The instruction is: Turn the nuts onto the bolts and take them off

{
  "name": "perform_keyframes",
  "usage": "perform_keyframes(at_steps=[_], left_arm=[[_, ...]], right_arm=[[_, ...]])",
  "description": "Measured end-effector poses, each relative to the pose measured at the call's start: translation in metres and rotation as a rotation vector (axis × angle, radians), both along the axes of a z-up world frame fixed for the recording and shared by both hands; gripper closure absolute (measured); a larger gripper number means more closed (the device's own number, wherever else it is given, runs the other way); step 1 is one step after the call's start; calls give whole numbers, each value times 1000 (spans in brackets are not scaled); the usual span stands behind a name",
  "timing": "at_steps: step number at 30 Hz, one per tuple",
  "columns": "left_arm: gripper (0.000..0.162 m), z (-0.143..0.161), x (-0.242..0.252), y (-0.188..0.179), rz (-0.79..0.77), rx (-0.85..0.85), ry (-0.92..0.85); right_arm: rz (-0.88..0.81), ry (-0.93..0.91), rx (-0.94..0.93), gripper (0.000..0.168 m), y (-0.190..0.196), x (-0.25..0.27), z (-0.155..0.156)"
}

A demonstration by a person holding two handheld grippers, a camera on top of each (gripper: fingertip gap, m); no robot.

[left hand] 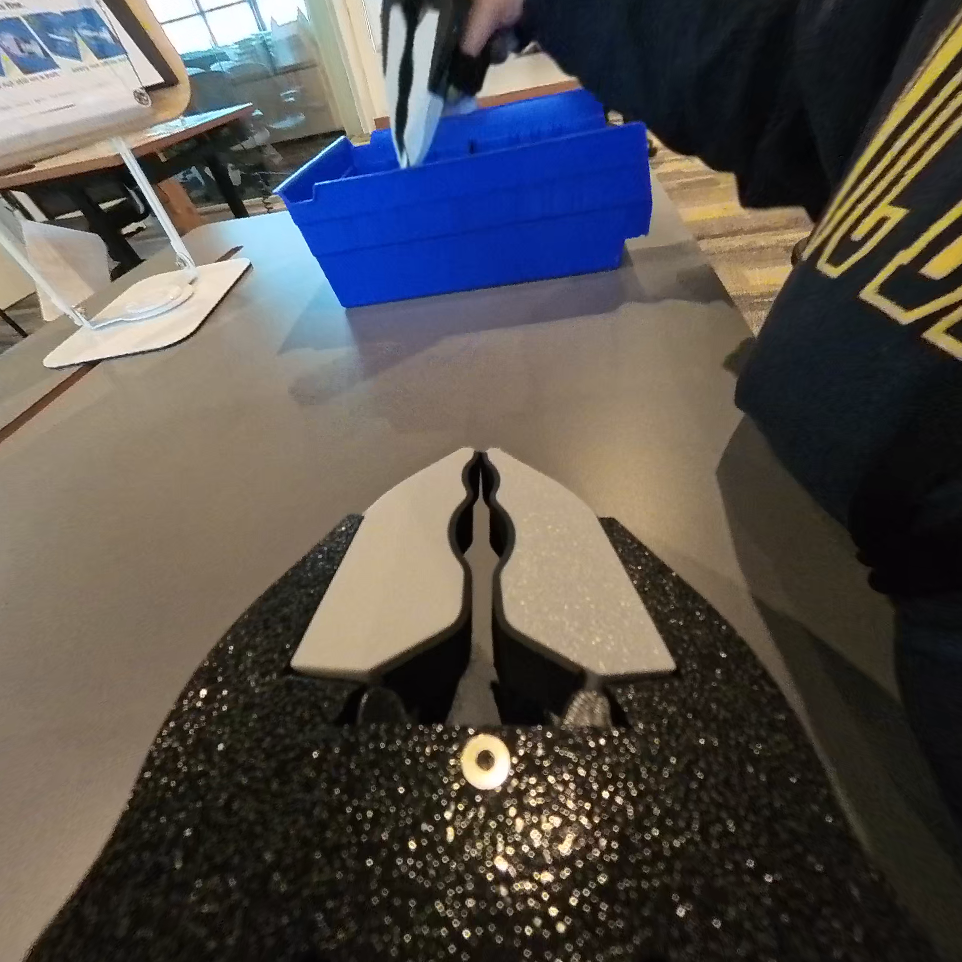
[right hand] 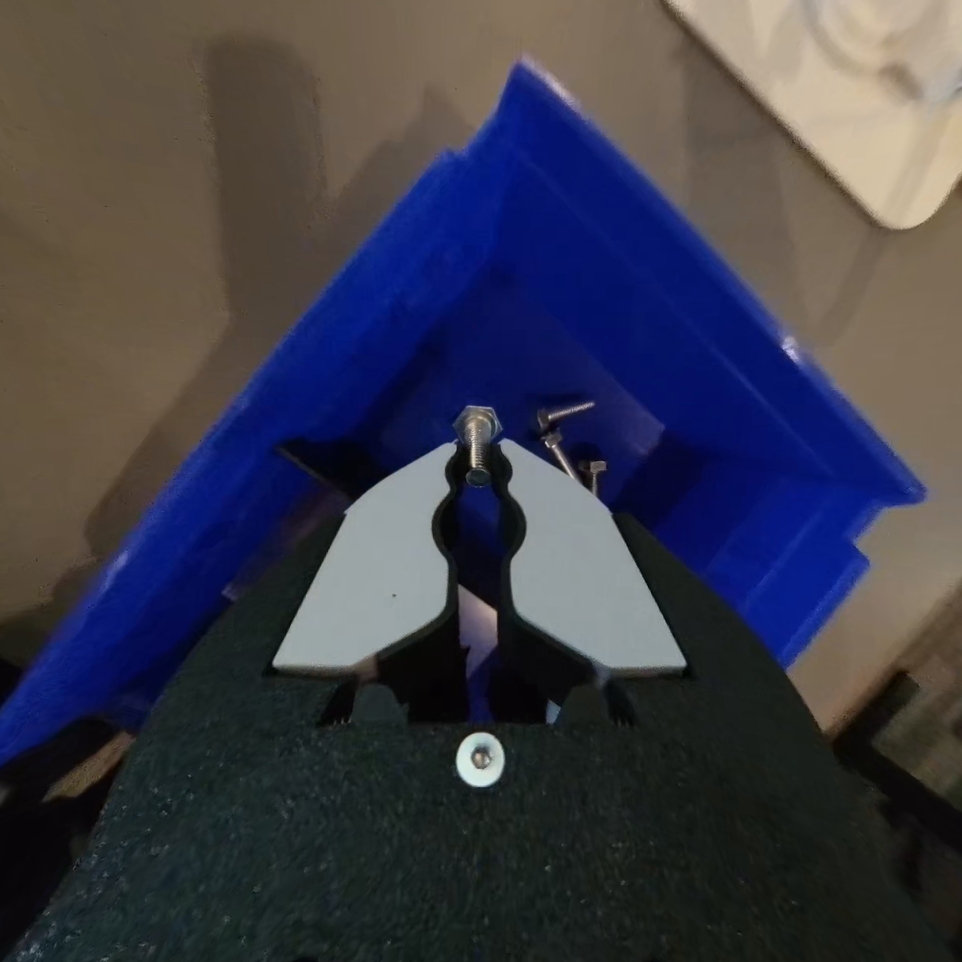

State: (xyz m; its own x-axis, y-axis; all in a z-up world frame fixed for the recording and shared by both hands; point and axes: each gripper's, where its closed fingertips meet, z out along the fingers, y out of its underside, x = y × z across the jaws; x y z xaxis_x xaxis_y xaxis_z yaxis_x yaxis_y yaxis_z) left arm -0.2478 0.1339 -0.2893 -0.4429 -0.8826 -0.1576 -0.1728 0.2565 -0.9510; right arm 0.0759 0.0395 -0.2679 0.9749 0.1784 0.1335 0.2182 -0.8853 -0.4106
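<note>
In the right wrist view the right tongs point(right hand: 477, 448) reach down into a blue plastic bin point(right hand: 676, 333) and are closed on the threaded shank of a steel bolt point(right hand: 475, 437), pinched in the notch near the fingertips. The bolt points away from the camera, its cut end toward the lens at the centre of the frame. A hex piece point(right hand: 477, 419) sits at its far end, just beyond the fingertips; whether that is the bolt's head or a nut cannot be told. To the right of it, on the bin floor, lie a few loose bolts point(right hand: 565, 416), small and partly hidden by the right finger. The grey worktop point(right hand: 156, 208) fills the left and top of the frame, and a white flat base point(right hand: 833, 104) shows at the upper right corner.

In the left wrist view the left tongs point(left hand: 481, 458) hover low over the grey worktop point(left hand: 364, 416) in the lower half of the frame, fingertips nearly touching with only a thin slit between them, gripping nothing. The blue bin point(left hand: 468, 224) stands farther off at upper centre, well apart from these tongs. The right tongs point(left hand: 416, 119) dip into the bin from above, held by a hand point(left hand: 489, 26) at the top edge. A dark sleeve and sweatshirt point(left hand: 859, 364) with yellow lettering fill the right side. A clear sign holder point(left hand: 135, 244) on a white base stands at the left.
</note>
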Motion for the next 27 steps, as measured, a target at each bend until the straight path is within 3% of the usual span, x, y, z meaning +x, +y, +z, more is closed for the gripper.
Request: perform_keyframes(at_steps=[9,15,22,27], left_arm=[[162,-3,1,-2,-6,18,13],[162,-4,1,-2,-1,26,16],[162,-6,2,-1,9,37,26],[162,-8,3,0,22,49,37]], right_arm=[[164,157,-242,158,6,7,-49],[112,193,-398,157,-11,15,-67],[80,123,-406,145,-17,26,-67],[33,19,-280,145,-9,31,-40]])
